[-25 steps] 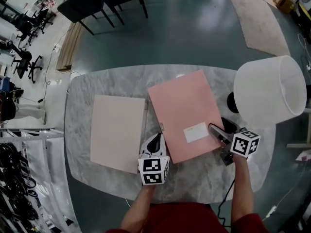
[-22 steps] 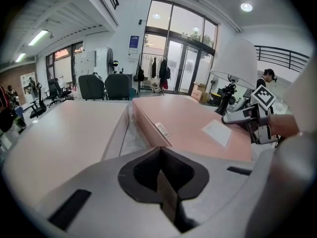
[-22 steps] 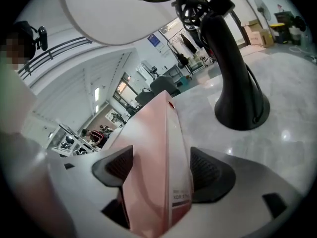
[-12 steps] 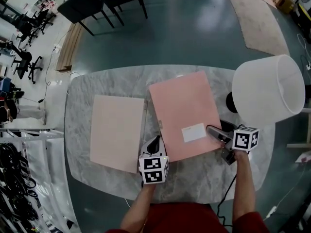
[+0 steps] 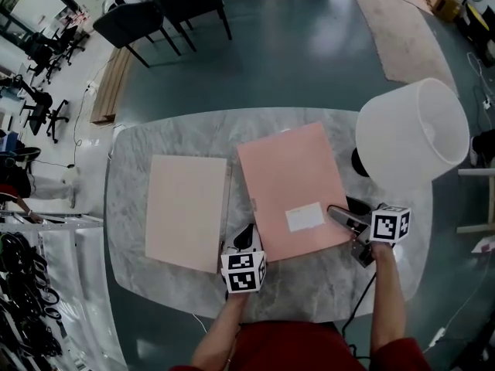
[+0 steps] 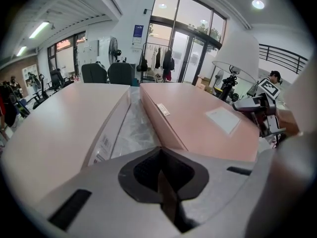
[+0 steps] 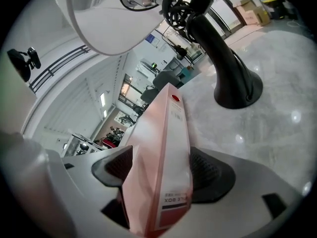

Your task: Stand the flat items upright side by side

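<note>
1. Since a second ago the left gripper (image 5: pixel 247 235) has drawn back a little toward the person, off the pink box's (image 5: pixel 292 192) near-left corner; the right gripper (image 5: pixel 342 216) stays clamped on that box's right edge, and the box has barely shifted.
2. The counter (image 5: pixel 309 284) is pale marble with rounded ends; two flat boxes lie on it side by side, neither stood up.
3. The pale box (image 5: pixel 186 211) lies to the left; the pink box lies to the right, turned slightly against it, with a narrow strip of counter between them.
4. A white label (image 5: pixel 304 217) sits on the pink box's top face near its near-right corner, just beside the right gripper.
5. Left gripper: its fingers (image 6: pixel 143 171) are pressed together with nothing between them; it hovers at the near end of the gap between the boxes and points along that gap.
6. Right gripper: its fingers are closed on the pink box's thin side, one on each broad face; the edge runs straight out from between them in the right gripper view.
7. A lamp (image 5: pixel 410 134) with a big white shade stands at the counter's far-right end, near the pink box; its dark base shows just past the box's edge in the right gripper view.
8. Dark chairs (image 5: pixel 162 6) stand on the floor well beyond the counter.
</note>
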